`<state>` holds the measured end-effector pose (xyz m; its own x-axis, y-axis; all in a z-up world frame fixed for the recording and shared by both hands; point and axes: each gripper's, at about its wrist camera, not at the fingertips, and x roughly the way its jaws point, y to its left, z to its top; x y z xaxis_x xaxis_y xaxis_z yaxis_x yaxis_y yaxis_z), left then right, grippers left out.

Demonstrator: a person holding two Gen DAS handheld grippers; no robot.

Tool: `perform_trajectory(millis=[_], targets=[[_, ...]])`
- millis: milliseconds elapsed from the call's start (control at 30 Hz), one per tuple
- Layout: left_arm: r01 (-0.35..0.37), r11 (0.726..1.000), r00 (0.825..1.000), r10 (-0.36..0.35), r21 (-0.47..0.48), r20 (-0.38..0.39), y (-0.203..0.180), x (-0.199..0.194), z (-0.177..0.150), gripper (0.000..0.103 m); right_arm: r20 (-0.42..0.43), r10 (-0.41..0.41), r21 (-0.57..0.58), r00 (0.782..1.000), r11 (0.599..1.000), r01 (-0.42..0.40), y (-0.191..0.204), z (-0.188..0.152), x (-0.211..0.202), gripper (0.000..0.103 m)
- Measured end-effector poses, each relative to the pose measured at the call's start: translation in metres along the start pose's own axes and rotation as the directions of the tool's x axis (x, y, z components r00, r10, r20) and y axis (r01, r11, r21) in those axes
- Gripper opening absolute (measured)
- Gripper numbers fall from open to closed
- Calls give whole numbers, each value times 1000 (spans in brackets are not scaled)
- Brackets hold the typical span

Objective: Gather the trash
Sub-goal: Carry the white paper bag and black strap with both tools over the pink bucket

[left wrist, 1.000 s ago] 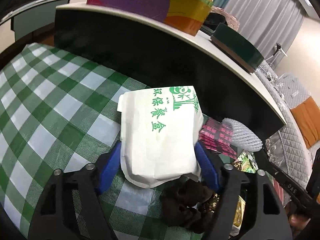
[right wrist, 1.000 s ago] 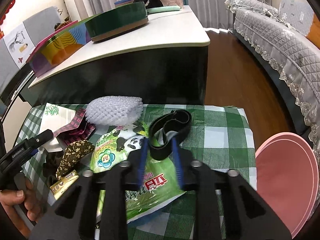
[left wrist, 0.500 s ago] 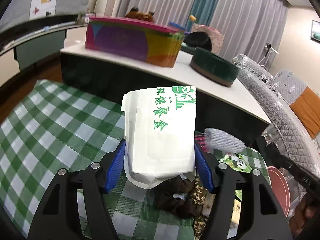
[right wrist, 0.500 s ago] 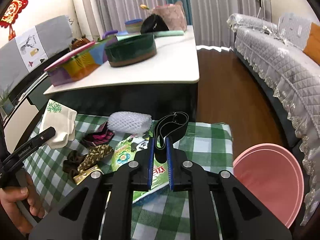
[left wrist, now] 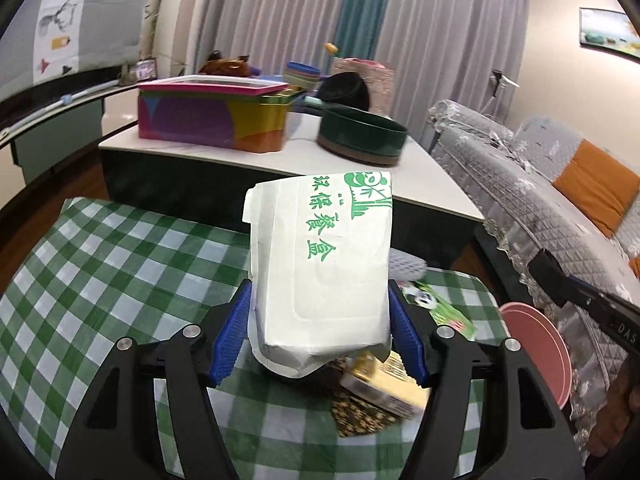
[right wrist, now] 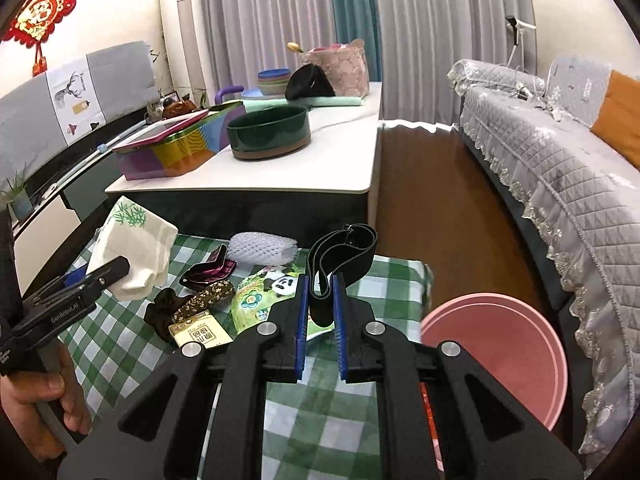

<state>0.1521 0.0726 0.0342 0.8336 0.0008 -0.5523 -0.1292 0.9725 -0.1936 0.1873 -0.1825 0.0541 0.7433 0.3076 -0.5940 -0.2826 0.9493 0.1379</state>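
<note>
My left gripper (left wrist: 320,320) is shut on a white paper meal box (left wrist: 320,264) with green print, held up above the green checked tablecloth (left wrist: 100,264). The same box (right wrist: 132,248) shows at the left of the right wrist view, above the cloth. My right gripper (right wrist: 320,304) is shut on a black elastic band (right wrist: 340,256), whose loop stands up between the blue pads. On the cloth lie a green panda snack bag (right wrist: 260,292), a white foam net (right wrist: 262,246), a maroon wrapper (right wrist: 208,272), a dark patterned wrapper (right wrist: 188,304) and a yellow packet (right wrist: 200,334).
A pink basin (right wrist: 496,356) stands on the floor right of the table. Behind rises a white-topped cabinet (right wrist: 336,156) with a colourful tin (right wrist: 176,148) and a dark green round tin (right wrist: 268,132). A grey sofa (right wrist: 560,168) runs along the right. A hand (right wrist: 36,400) grips the left tool.
Both grippers have risen off the table, the left carrying the white box and the right the black band. The right jaws closed tighter on the band.
</note>
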Motion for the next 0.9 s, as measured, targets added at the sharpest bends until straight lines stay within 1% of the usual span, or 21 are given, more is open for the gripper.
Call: perform_trajectory(millis=[433,900], targets=[[69,997,998,-69,41,-1,-42,-12,-15,63,33,-69,17,997,998,69,-29,-10,-38,12],[138,986,990,-136,94,-25,-86,-6,-26,63,44,-132,53,990,990,130,-68,-17,-57,12]])
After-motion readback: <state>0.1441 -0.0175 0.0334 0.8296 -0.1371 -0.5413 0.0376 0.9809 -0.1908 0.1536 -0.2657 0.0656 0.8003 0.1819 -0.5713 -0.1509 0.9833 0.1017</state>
